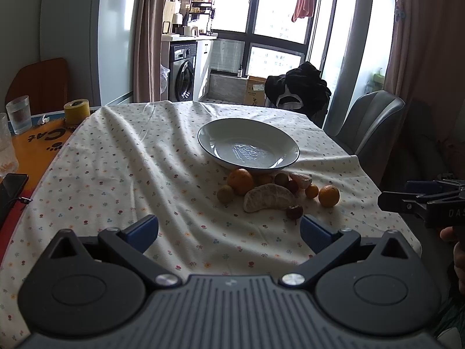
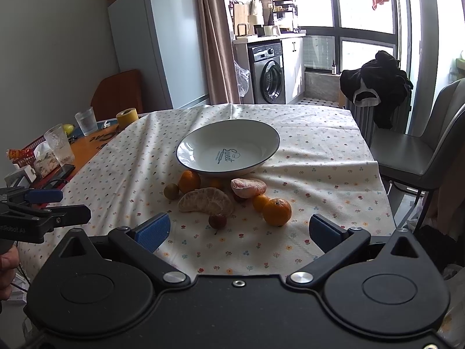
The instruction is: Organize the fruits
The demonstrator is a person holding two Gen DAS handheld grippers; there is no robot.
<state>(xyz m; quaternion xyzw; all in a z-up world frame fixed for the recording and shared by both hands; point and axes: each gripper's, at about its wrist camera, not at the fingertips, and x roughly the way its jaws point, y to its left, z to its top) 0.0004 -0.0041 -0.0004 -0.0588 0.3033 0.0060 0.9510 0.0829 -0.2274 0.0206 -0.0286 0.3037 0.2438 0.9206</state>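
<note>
Fruit pile [image 2: 232,197]: on the desk, just before the empty bowl [image 2: 203,157]. Peeled segments [image 2: 206,200] soft, tearable; pinch them lightly mid-body. Your left gripper [image 1: 229,229] and right gripper [image 2: 239,228]: both spread, empty.

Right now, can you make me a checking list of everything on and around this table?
Surface: flowered tablecloth, wrinkled, over an orange table.
Job's things: empty white bowl; fruit heap in front, none inside: peeled citrus piece, oranges, small dark fruits.
Clutter: glasses, yellow tape roll, phone, snack packets.
Grippers: left gripper and right gripper, fingers apart, holding nothing.
Cables: thin one near the phone.
Surroundings: grey chair, fridge, washing machine.
</note>
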